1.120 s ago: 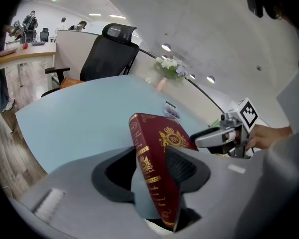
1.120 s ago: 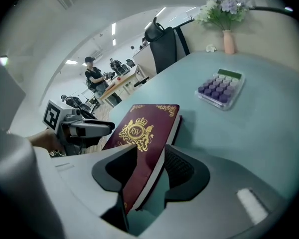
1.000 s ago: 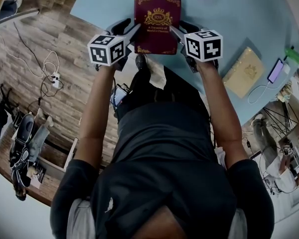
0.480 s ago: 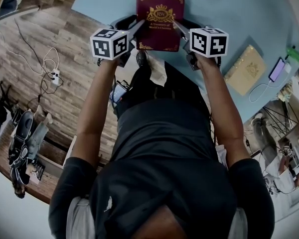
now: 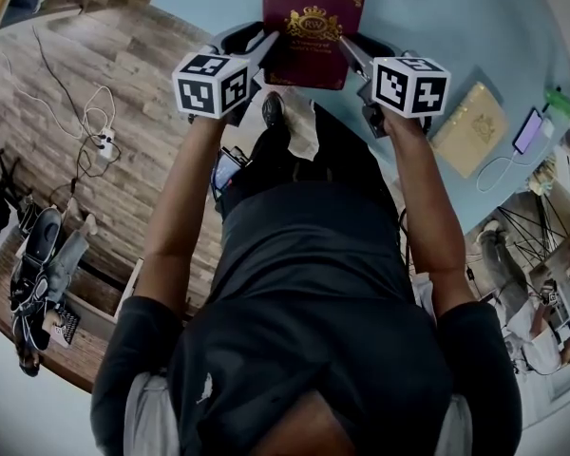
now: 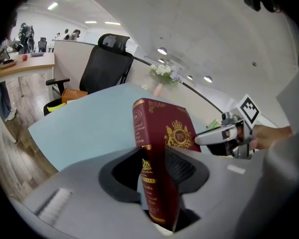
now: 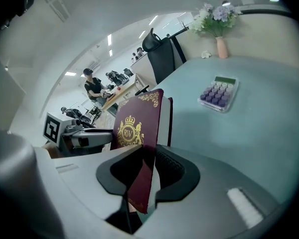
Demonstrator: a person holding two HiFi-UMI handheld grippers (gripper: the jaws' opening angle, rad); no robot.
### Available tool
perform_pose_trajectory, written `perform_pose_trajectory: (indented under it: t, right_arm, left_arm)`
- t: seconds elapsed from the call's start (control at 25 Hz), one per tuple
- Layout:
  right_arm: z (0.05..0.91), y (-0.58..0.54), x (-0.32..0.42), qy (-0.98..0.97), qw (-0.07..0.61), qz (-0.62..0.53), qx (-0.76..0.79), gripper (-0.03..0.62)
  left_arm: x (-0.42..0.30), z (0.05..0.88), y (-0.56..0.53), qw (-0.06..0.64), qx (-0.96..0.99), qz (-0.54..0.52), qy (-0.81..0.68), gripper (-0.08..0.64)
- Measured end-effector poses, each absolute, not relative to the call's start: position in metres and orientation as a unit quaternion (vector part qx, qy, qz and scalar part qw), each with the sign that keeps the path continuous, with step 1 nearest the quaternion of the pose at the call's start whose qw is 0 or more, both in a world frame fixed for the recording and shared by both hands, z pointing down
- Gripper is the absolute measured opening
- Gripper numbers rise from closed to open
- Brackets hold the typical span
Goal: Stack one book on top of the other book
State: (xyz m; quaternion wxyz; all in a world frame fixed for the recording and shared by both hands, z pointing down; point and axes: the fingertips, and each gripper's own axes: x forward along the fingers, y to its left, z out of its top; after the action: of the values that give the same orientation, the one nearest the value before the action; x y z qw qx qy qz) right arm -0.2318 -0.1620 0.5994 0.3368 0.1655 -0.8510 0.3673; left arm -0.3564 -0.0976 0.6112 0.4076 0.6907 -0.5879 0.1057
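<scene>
Fingers of the left gripper (image 6: 159, 173) are clamped on the spine edge of the maroon book (image 5: 312, 31), pads pressed against both covers. Opposite, the right gripper (image 7: 142, 176) has just been closing its jaws, and they now pinch the book's open edge, with the ribbed pad (image 7: 168, 168) against it. Both grippers hold the book from its two sides, gold crest facing up, over the near edge of the light blue table (image 5: 427, 17). A tan book (image 5: 468, 129) lies flat on the table, off to the right and well apart from the held one.
</scene>
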Motion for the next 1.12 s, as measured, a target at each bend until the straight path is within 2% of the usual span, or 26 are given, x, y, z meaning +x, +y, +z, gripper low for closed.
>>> perform_pose_trajectory:
  t: [0.64,1.12]
  right_arm:
    - [0.515,-0.125,-0.238,-0.882,0.272,0.312,0.227,0.077]
    - [0.46,-0.094,-0.191,-0.879,0.218,0.279,0.317,0.077]
  left_arm:
    - [-0.367,0.527,-0.072,0.314,0.729,0.09,-0.602,0.192]
    - [-0.328,0.472,-0.064,0.253,0.79,0.081,-0.553,0.192]
